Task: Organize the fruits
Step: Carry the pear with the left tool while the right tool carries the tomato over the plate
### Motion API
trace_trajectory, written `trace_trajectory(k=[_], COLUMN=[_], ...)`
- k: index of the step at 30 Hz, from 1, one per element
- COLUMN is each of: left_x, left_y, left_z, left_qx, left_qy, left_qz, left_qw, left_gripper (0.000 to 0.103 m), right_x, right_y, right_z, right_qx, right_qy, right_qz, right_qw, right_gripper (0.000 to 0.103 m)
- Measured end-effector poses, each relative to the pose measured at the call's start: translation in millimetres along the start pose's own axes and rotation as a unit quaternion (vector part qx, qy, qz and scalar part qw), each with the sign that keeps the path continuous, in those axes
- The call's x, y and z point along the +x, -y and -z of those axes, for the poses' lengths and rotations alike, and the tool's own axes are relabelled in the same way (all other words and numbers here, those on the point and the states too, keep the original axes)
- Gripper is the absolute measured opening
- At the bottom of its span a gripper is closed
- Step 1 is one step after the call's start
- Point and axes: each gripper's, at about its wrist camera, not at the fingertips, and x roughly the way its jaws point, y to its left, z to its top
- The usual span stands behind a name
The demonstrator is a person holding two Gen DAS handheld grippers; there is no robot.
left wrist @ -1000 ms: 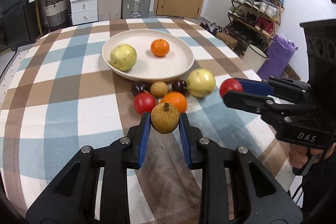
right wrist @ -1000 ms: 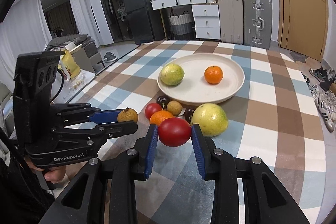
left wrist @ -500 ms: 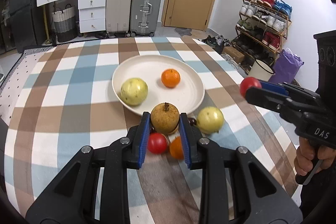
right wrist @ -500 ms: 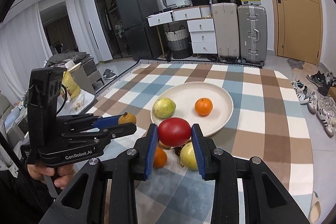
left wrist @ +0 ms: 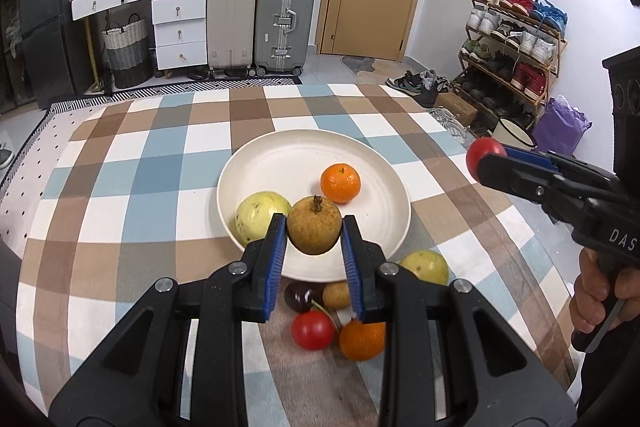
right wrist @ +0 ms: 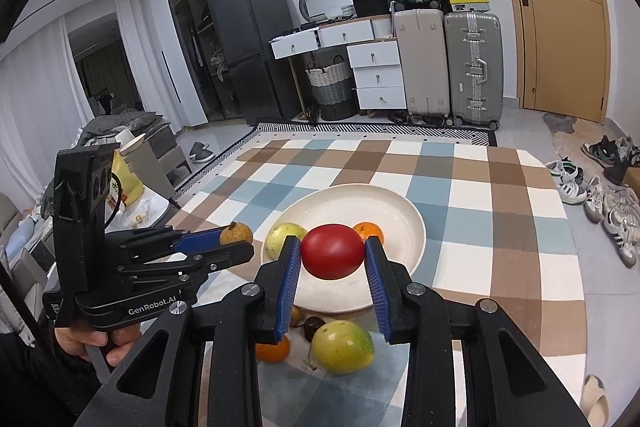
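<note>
We see the left gripper (left wrist: 314,231) clenched on a brown pear (left wrist: 315,225), held in the air over the near rim of the plate (left wrist: 280,163). The right gripper (right wrist: 333,257) is clenched on a red tomato (right wrist: 332,257), also lifted over the plate's near side; from the left wrist view it sits well off to the right, tomato at the fingertips.

The cream plate rests on the checked tablecloth (left wrist: 120,171). In it we count two fruits: a yellow-green guava (left wrist: 258,215) on the left and a tangerine (left wrist: 340,183) to the right, apart from each other.

On the cloth just outside the plate's near rim is a loose cluster: a second guava (left wrist: 426,266), a small brown fruit (left wrist: 335,295), a dark plum (left wrist: 301,297), a second tomato (left wrist: 313,329) and an orange (left wrist: 362,339). The tomato and orange look to be touching, though the gripper fingers hide part of the group, so we can't be sure of all contacts.

Behind the table stand suitcases (left wrist: 256,19) and a drawer unit (left wrist: 176,27); a shoe rack (left wrist: 508,43) lines the right wall.
</note>
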Motion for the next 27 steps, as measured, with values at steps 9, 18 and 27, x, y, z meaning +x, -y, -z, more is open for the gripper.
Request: trace_trajectory(k=[9, 18, 27], left_x=[29.1, 49.3, 64.3], left_y=[-0.2, -1.0, -2.3], left_z=[-8.4, -6.0, -0.5], left_qx=[0.003, 0.004, 0.006], left_qy=[-0.013, -0.024, -0.035], left_qz=[0.000, -0.004, 0.002], left_qw=[0.9999, 0.9997, 0.9994], left_gripper=[0.025, 0.025, 0.025], right_x=[28.4, 55.3, 74.9], right_y=[13.4, 16.7, 15.6], right_z=[1.4, 11.2, 17.4], right_qx=[0.004, 0.000, -0.015], right_qy=[-0.025, -0.046, -0.062], right_qz=[0.003, 0.008, 0.027], right_qw=[1.000, 0.999, 0.998], right_gripper=[0.033, 0.033, 0.033])
